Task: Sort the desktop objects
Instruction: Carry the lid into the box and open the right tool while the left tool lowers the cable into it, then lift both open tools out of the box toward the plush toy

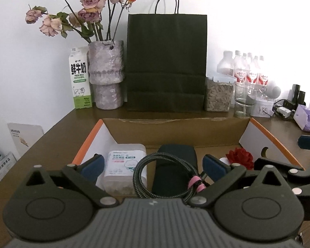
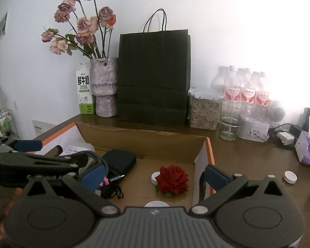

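Black paper bag (image 1: 167,62) stands behind cardboard box (image 1: 175,131).

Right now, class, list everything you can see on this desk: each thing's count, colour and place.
cardboard box: one, brown, orange-edged, desk centre
red rose: one, in box
coiled cable: one, black, in box
black pouch: one, under cable
wipes pack: one, white, box left
paper bag: one, black, behind box
vase of dried roses: one, purple, back left
milk carton: one, white-green, beside vase
water bottles: several, clear, back right
left gripper: open, over box
right gripper: open, over box
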The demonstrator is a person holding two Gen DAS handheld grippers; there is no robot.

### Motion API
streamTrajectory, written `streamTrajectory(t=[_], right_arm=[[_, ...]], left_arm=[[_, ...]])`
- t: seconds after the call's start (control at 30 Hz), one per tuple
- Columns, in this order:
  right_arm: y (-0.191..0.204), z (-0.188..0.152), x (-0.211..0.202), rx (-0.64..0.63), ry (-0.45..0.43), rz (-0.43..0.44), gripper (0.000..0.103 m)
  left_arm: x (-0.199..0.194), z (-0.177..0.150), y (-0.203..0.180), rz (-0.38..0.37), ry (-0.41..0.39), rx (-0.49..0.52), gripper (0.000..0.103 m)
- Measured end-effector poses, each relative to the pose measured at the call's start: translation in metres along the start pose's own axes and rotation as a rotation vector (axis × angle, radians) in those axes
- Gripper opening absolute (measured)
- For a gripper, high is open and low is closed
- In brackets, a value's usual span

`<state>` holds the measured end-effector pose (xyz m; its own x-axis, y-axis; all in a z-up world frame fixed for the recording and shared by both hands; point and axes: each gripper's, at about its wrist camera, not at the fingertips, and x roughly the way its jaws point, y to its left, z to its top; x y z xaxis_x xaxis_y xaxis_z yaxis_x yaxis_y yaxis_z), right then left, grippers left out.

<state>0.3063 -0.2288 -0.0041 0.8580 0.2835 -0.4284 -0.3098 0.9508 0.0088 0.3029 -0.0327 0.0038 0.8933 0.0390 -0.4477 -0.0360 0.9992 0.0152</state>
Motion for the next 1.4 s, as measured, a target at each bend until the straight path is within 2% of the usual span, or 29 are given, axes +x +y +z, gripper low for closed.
streamTrajectory(t=[0.43, 0.77, 1.1, 1.4], right_arm=[[0.004, 0.008, -0.019, -0.020, -0.027, 0.002, 0.103], [0.014, 0.013, -0.067, -0.045, -0.065, 0.046, 0.103], [0.027, -0.036, -0.120, -0.090, -0.042, 0.046, 0.103], [0.033, -0.089, -0.160, -0.042, 0.003, 0.020, 0.103]], left_arm=[[-0.019, 0.006, 0.004, -0.011, -0.036, -0.025, 0.103], [-0.068, 0.010, 0.016, -0.055, -0.049, -0.036, 0.103], [-0.117, -0.033, 0.035, -0.061, -0.036, -0.043, 0.103], [-0.151, -0.079, 0.049, -0.044, -0.001, -0.059, 0.103]])
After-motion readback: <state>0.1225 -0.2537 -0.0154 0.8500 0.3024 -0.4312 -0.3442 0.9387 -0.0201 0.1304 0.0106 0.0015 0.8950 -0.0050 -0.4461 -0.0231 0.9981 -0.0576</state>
